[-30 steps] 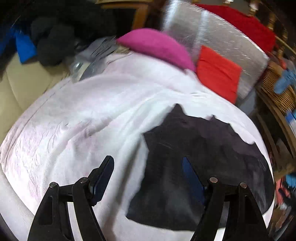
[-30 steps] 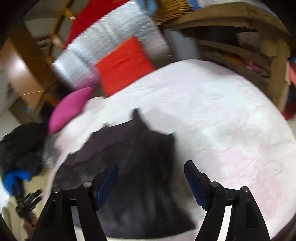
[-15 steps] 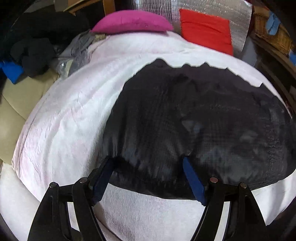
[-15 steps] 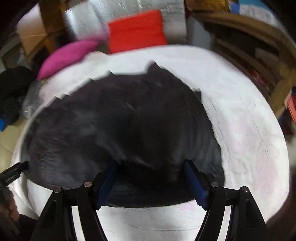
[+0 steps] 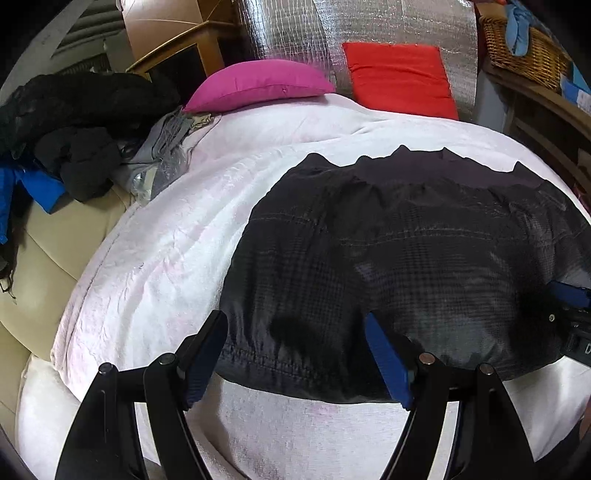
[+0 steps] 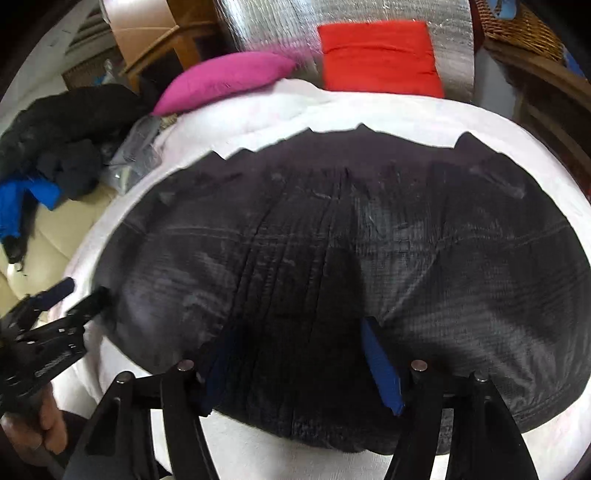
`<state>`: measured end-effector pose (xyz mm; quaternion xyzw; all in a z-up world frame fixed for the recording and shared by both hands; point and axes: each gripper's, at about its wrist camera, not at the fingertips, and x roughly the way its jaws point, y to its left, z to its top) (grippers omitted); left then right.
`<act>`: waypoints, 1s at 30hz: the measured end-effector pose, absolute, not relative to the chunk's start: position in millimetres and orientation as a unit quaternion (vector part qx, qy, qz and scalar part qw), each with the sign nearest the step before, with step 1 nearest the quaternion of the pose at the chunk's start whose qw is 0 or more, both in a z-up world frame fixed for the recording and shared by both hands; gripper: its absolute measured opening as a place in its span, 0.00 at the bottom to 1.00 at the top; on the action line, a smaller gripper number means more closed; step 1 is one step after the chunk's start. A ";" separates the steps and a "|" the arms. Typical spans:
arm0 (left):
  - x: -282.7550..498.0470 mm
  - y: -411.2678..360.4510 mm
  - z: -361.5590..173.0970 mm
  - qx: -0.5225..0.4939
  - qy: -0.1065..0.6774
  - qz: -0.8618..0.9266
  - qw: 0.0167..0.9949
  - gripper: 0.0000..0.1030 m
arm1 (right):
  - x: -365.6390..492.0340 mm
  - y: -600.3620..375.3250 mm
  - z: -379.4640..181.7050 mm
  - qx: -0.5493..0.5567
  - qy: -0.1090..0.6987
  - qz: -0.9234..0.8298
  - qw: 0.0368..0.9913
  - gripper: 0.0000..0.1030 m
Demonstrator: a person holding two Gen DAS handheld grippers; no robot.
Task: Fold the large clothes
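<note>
A large black quilted jacket [image 5: 406,254] lies spread flat on the white blanket [image 5: 166,236] and also shows in the right wrist view [image 6: 351,251]. My left gripper [image 5: 295,354] is open and empty, jaws wide apart over the jacket's near hem at its left corner. My right gripper [image 6: 299,358] is open and empty over the near hem toward the right. Each gripper shows at the edge of the other's view: the right one [image 5: 569,306] and the left one [image 6: 70,299].
A magenta pillow [image 5: 258,85] and a red cushion [image 5: 399,77] lie at the blanket's far edge against a silver foil panel [image 5: 332,33]. A pile of dark and blue clothes [image 5: 66,147] sits at far left on a beige couch [image 5: 48,240]. A wicker basket [image 5: 524,48] stands on a wooden shelf at right.
Both grippers have dropped closer to the jacket's near hem. The jacket, off to one side in each view a second ago, now fills the middle.
</note>
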<state>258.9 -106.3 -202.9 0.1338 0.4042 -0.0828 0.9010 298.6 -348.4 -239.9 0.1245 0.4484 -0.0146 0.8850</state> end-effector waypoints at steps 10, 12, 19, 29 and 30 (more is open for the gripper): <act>259.5 -104.8 -204.5 0.140 0.402 -0.077 0.902 0.75 | 251.8 -419.5 -203.8 0.166 0.387 -0.096 0.902 0.65; 260.9 -105.4 -206.7 0.143 0.406 -0.074 0.900 0.75 | 257.6 -436.2 -207.8 0.179 0.395 -0.129 0.892 0.65; 270.1 -106.2 -222.3 0.136 0.444 -0.078 0.882 0.76 | 268.8 -459.1 -225.9 0.169 0.429 -0.170 0.871 0.64; 295.0 -26.9 -206.7 0.003 0.450 -0.019 0.893 0.76 | 222.7 -525.2 -201.7 0.280 0.334 -0.196 0.878 0.66; 299.3 -19.5 -212.2 -0.015 0.462 -0.018 0.887 0.76 | 218.1 -534.4 -204.7 0.298 0.332 -0.196 0.873 0.66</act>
